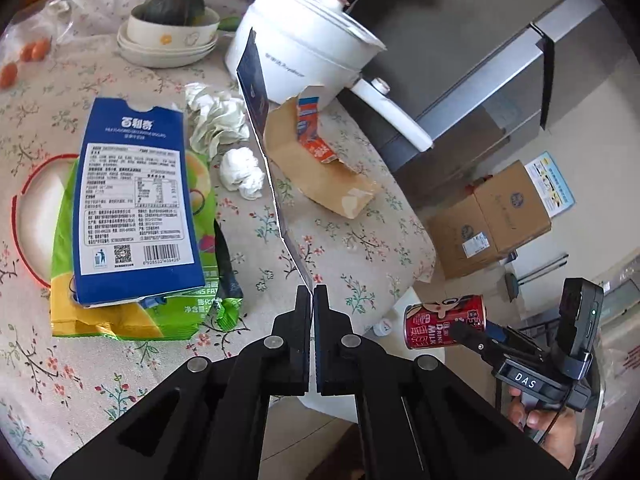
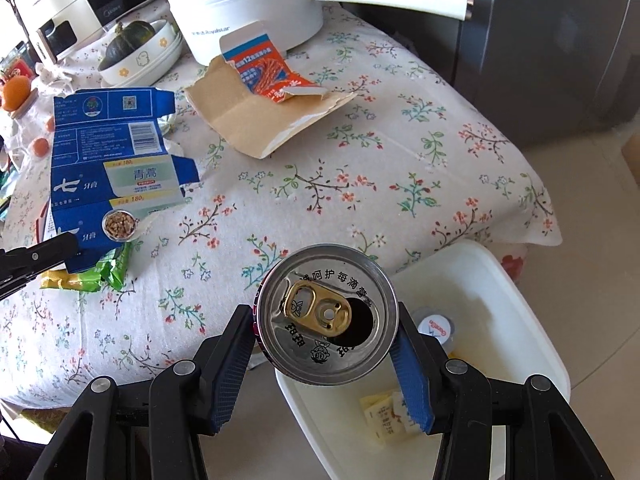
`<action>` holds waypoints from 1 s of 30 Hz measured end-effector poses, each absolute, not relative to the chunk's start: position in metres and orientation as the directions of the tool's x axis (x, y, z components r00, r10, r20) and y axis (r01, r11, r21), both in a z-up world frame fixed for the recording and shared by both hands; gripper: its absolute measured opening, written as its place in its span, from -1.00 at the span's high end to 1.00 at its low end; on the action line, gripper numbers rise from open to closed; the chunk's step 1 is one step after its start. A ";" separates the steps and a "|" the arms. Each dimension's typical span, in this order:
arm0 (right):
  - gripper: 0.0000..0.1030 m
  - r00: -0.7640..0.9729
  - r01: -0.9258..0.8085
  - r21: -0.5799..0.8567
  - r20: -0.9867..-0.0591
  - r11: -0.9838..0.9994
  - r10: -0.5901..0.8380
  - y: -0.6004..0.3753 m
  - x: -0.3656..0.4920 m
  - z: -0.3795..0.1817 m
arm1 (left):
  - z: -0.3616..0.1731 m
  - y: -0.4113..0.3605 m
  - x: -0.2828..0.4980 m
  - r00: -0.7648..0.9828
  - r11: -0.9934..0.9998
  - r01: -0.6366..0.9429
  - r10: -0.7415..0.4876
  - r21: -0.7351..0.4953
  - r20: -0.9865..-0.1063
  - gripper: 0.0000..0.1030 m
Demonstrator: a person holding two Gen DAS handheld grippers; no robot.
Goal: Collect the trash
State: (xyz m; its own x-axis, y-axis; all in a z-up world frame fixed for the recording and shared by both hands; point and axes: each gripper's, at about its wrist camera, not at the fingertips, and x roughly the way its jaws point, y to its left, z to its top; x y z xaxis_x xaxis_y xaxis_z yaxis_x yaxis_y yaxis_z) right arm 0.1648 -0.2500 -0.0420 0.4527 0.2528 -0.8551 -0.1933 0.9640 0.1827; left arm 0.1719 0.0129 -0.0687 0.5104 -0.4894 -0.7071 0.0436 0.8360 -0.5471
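Observation:
My left gripper (image 1: 312,294) is shut on a flattened blue toothpaste carton (image 1: 256,92), held edge-on above the table; its printed face shows in the right wrist view (image 2: 116,160). My right gripper (image 2: 326,320) is shut on a red milk drink can (image 2: 326,316), open top facing the camera, held over a white bin (image 2: 520,320) beside the table. The can also shows in the left wrist view (image 1: 444,326). A blue snack box (image 1: 136,200) lies on a green chip bag (image 1: 132,320). Crumpled tissues (image 1: 240,172) and torn brown cardboard with an orange wrapper (image 2: 272,92) lie on the floral tablecloth.
A white electric pot (image 2: 248,12) with a long handle stands at the table's back. A bowl with a green squash (image 2: 136,52) sits left of it. The bin holds a small cup and yellow packets (image 2: 384,416). Cardboard boxes (image 1: 492,220) stand on the floor by a grey fridge.

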 end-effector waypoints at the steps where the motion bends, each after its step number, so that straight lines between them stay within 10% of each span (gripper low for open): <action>1: -0.13 0.457 -0.192 0.185 -0.852 0.964 0.255 -0.252 0.163 -0.040 | -0.064 0.011 0.170 0.514 0.839 0.070 -0.494 -0.540 -0.701 0.99; 30: -0.13 0.480 0.041 0.185 -0.865 0.982 0.143 -0.369 0.100 -0.052 | -0.080 -0.145 0.110 0.247 0.736 0.483 -0.635 -0.474 -0.732 1.00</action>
